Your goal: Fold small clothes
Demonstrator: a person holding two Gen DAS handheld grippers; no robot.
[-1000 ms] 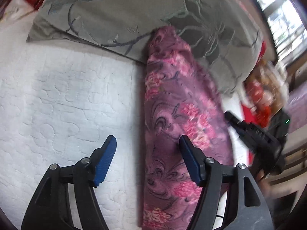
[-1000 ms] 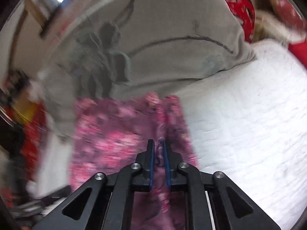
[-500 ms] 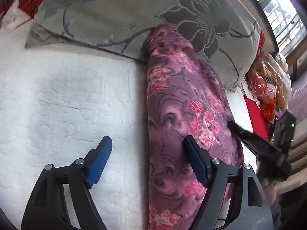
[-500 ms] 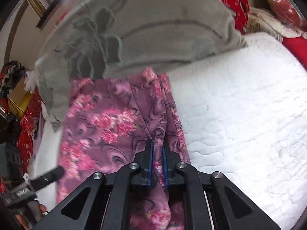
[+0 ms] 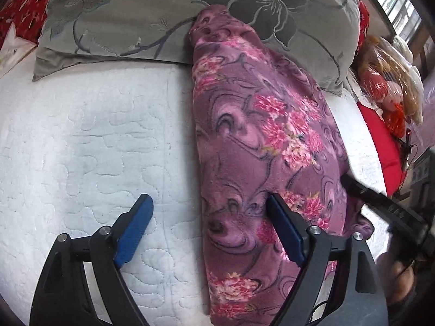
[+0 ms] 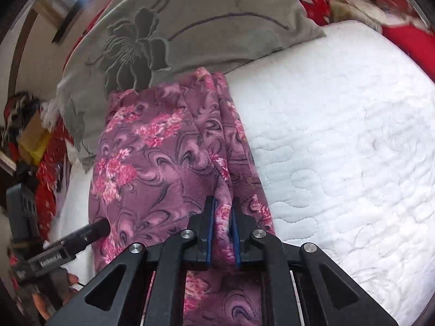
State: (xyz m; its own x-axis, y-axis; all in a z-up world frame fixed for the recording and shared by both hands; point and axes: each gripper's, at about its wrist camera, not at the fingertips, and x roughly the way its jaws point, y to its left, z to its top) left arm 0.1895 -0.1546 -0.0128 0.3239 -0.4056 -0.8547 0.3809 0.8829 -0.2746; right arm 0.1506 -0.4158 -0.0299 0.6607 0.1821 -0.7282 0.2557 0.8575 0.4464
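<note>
Hardly any writing can be read here. The one mark is a pale printed label along the black bar of the left gripper [image 6: 81, 237], seen low on the left in the right wrist view; it is blurred and slanted, and its letters cannot be made out with any certainty. The purple floral garment [image 5: 261, 146], the grey flowered pillow [image 5: 152, 11] and the white quilted bedcover [image 5: 89, 141] carry patterns only, with no words, numbers or brand marks.
</note>
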